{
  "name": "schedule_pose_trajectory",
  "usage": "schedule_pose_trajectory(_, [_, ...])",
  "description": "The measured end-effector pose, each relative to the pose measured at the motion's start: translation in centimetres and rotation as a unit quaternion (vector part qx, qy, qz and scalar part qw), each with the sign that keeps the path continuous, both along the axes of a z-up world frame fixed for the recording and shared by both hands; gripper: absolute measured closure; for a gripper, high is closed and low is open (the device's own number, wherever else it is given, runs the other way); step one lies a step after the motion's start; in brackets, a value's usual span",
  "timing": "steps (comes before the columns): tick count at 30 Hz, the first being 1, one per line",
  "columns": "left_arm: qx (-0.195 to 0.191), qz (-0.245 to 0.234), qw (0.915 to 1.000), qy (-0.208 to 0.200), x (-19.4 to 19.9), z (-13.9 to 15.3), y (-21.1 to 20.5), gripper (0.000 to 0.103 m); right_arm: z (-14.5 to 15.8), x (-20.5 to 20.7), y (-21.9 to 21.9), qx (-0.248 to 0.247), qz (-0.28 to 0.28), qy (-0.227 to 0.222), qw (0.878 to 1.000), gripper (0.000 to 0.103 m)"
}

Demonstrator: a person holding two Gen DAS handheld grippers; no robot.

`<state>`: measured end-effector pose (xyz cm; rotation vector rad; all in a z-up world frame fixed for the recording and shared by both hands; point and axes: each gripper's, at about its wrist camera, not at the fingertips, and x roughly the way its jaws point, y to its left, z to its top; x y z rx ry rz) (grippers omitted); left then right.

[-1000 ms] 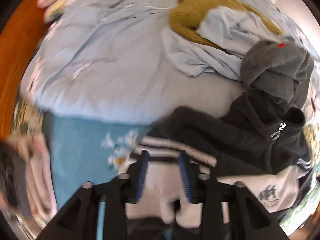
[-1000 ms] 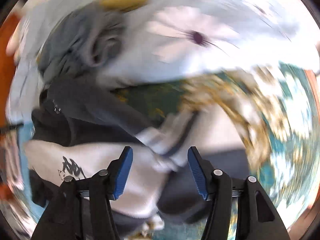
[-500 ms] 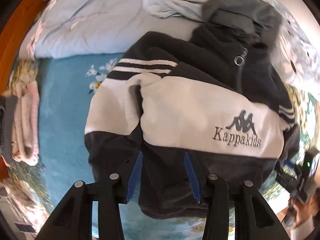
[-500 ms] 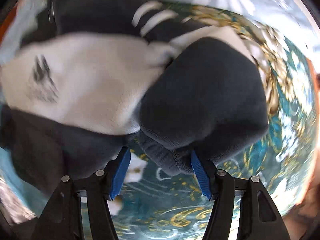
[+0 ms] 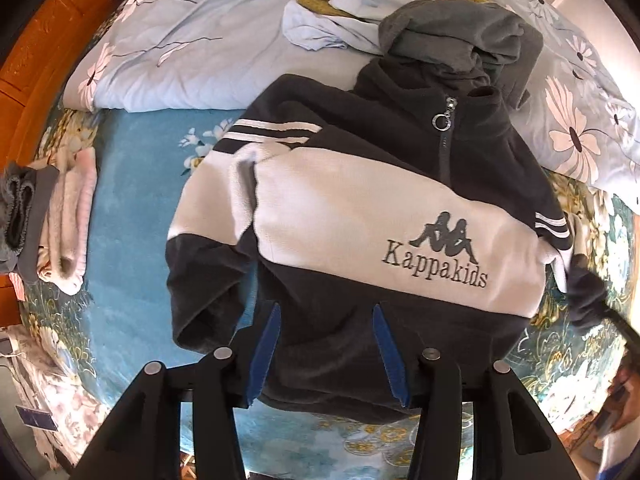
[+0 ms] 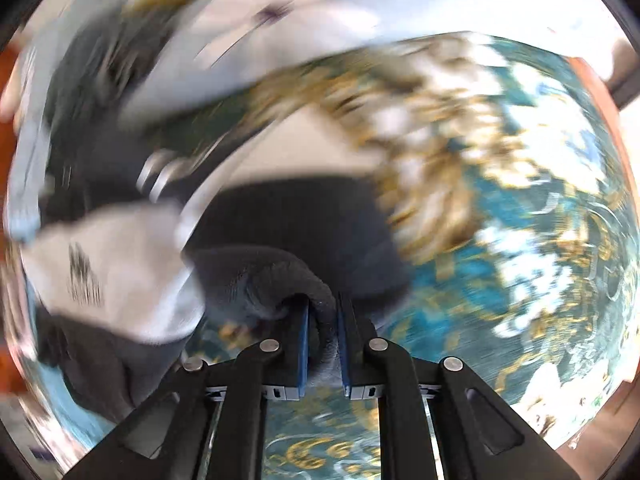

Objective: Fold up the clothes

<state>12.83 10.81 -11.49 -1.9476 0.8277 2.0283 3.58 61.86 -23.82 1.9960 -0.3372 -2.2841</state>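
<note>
So, left wrist view first: the fleece pullover (image 5: 360, 216) now lies spread face up on the bed (image 5: 132, 208), logo showing, where a second back this camera only caught its sleeve and the pale blue quilt (image 5: 192, 40). The left tool (image 5: 326, 344) hangs over the pullover's dark bottom hem with its jaws easing wider, hem cloth between them but not pinched, so it's released. The heap of other clothes (image 5: 452, 36) sits just beyond the pullover's collar, and a folded pile (image 5: 60, 216) is well off to its left.

Right wrist view is smeared from fast motion. The right tool (image 6: 323, 320) stood wide open half a second ago and is now clamping down on the pullover's dark sleeve cuff (image 6: 280, 280).

My read: layout's done, and the sleeve fold-in over the pullover's chest comes next.
</note>
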Motion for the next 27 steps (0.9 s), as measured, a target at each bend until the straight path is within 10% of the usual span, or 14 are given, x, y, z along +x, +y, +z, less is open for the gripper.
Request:
schedule_pose_trajectory(7, [-0.019,0.001,0.9998,-0.009,1.2,-1.5,2.0,0.050,1.2,-8.3,6.7,0.035,-0.139,0.020,0.989,0.091])
schedule_pose_trajectory(15, [-0.036,0.021,0.9990,-0.012,1.3,-2.1,1.8,0.050,0.9,-8.2,13.2,0.037,-0.210,0.009,0.977,0.093])
schedule_pose_trajectory(23, [-0.021,0.083,0.9962,-0.010,1.2,-2.3,-2.8,0.042,-0.5,-4.3,4.8,-0.098,-0.133,0.005,0.986,0.087])
schedule_pose_trajectory(27, [0.000,0.150,0.9884,-0.024,0.9,-3.3,-7.7,0.039,-2.4,0.1,-3.6,-0.182,-0.069,-0.051,0.980,0.057])
